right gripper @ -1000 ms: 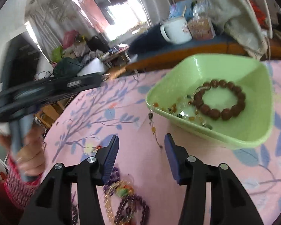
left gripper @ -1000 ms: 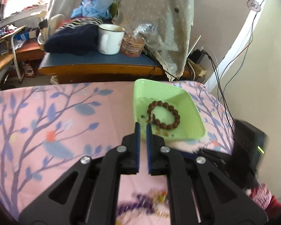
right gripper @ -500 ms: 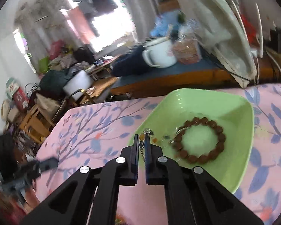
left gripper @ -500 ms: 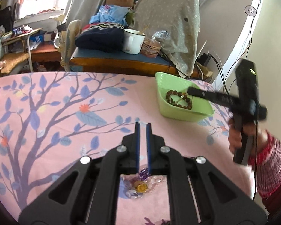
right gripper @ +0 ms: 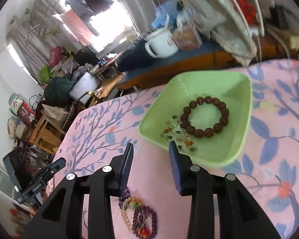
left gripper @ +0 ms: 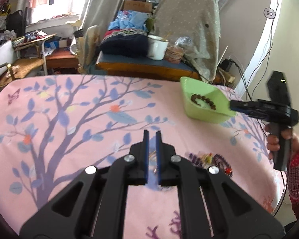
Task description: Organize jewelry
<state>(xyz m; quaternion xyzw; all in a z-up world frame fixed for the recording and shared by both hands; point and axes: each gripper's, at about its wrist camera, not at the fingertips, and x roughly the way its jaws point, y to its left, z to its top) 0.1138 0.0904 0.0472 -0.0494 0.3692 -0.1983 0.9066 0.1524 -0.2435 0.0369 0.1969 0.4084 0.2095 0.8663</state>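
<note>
- The right gripper [right gripper: 151,149] hangs over the pink cloth [right gripper: 101,123], its fingers spread wide with nothing between them.
- Just ahead of its right finger sits the green tray [right gripper: 237,83], its near rim almost at the fingertip.
- In the tray lies a brown bead bracelet [right gripper: 206,117], a closed ring on the tray floor.
- Beside it, toward the tray's near-left wall, lies a thin chain [right gripper: 177,134] with small green and amber stones, touching the bracelet's left side.
- Below the right gripper's left finger, a heap of jewelry [right gripper: 138,217] rests on the cloth: purple beads, yellowish beads and 1 red bead, tangled together, partly hidden by the gripper body.
- The left gripper [left gripper: 151,134] floats above the cloth [left gripper: 69,119], fingers nearly together with only a narrow slit between them; nothing is seen clamped there.
- From the left wrist view, the tray [left gripper: 191,85] stands far right on the cloth, the bracelet [left gripper: 203,101] visible inside.
- The right gripper [left gripper: 234,105] shows there too, its tip at the tray's right corner, the person's right hand [left gripper: 277,139] wrapped around its handle.
- The heap [left gripper: 209,158] lies just right of the left gripper, blurred, well apart from the tray.
- Behind the cloth, a white mug [left gripper: 157,46] stands on a blue-topped bench [left gripper: 137,61].
</note>
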